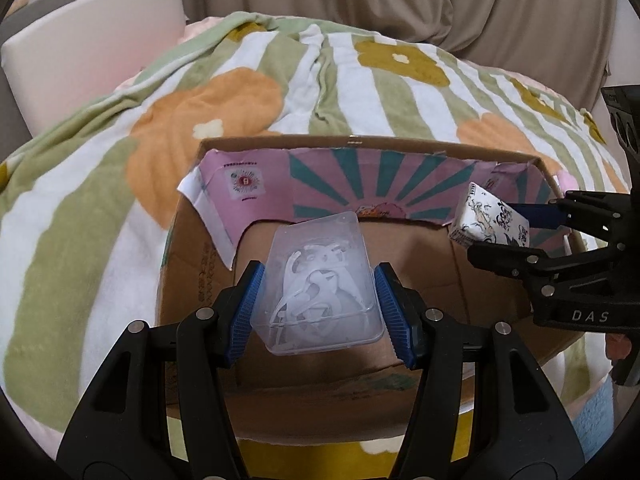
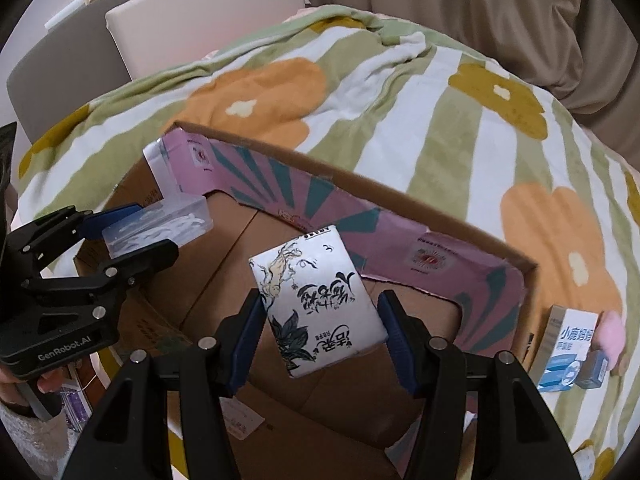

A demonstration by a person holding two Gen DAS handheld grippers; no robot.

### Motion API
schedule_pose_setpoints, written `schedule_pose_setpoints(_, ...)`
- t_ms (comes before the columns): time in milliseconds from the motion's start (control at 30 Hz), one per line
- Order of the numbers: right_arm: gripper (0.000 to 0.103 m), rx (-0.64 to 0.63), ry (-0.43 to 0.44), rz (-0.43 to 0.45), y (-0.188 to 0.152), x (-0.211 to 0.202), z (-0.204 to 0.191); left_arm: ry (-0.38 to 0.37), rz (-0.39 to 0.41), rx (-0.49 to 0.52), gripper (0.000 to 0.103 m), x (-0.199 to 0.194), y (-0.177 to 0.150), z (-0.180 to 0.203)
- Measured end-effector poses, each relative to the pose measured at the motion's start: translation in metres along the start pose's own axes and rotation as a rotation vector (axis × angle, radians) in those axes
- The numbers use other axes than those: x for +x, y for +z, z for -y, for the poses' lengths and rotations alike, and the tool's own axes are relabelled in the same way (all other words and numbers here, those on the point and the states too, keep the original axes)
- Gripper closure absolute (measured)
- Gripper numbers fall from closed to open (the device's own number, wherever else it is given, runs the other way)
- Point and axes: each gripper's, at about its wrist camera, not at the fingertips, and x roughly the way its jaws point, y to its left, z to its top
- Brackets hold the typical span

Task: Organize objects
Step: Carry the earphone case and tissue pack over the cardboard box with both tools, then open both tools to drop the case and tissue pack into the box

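Observation:
My left gripper (image 1: pixel 316 304) is shut on a clear plastic case (image 1: pixel 318 280) with white pieces inside, held over the open cardboard box (image 1: pixel 420 264). It also shows in the right wrist view (image 2: pixel 160 226). My right gripper (image 2: pixel 320 332) is shut on a white tissue pack (image 2: pixel 320 304) with black lettering, held over the same box (image 2: pixel 248 304), right of the case. The pack also shows in the left wrist view (image 1: pixel 490 220).
The box has a pink and teal lining (image 1: pixel 340 184) and sits on a striped flower blanket (image 2: pixel 400 112). A blue and white carton (image 2: pixel 564 356) and a pink item (image 2: pixel 610 332) lie on the blanket right of the box. A headboard (image 2: pixel 200 28) stands behind.

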Motion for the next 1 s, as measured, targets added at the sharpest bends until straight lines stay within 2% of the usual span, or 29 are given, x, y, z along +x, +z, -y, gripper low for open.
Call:
schedule_pose_setpoints(267, 0.049, 0.003, 0.000, 0.003, 0.000, 0.000, -0.001, 0.001, 0.019, 0.036, 0.049, -0.007, 0.003, 0.002)
schedule_pose_setpoints(333, 0.049, 0.000, -0.020, -0.007, 0.002, -0.001, 0.000, 0.005, 0.021, 0.055, 0.032, -0.010, 0.005, 0.003)
schedule_pose_setpoints(367, 0.048, 0.005, -0.025, -0.014, 0.002, -0.001, 0.001, 0.024, 0.019, 0.057, 0.002, -0.011, 0.007, 0.003)
schedule_pose_setpoints(433, 0.037, 0.018, -0.020, -0.013, 0.003, -0.004, 0.006, 0.028, 0.044, 0.056, 0.000, -0.015, 0.007, 0.001)
schedule_pose_setpoints(467, 0.020, 0.019, -0.019, -0.014, 0.003, -0.005, 0.008, 0.024, 0.042, 0.054, 0.000, -0.016, 0.007, 0.000)
schedule_pose_setpoints(500, 0.008, 0.016, -0.016, -0.015, 0.001, -0.006, 0.009, 0.022, 0.036, 0.049, 0.000, -0.015, 0.008, -0.002)
schedule_pose_setpoints(567, 0.001, 0.002, -0.014, -0.008, 0.000, -0.008, 0.009, 0.020, 0.026, 0.035, 0.000, -0.013, 0.008, -0.004)
schedule_pose_setpoints(700, 0.001, -0.017, -0.009, -0.006, -0.009, -0.011, 0.007, -0.006, 0.025, 0.007, 0.000, -0.017, 0.006, -0.008)
schedule_pose_setpoints(1000, 0.001, -0.017, -0.008, 0.004, -0.017, -0.023, 0.000, 0.000, 0.043, 0.002, 0.000, -0.029, 0.002, -0.006)
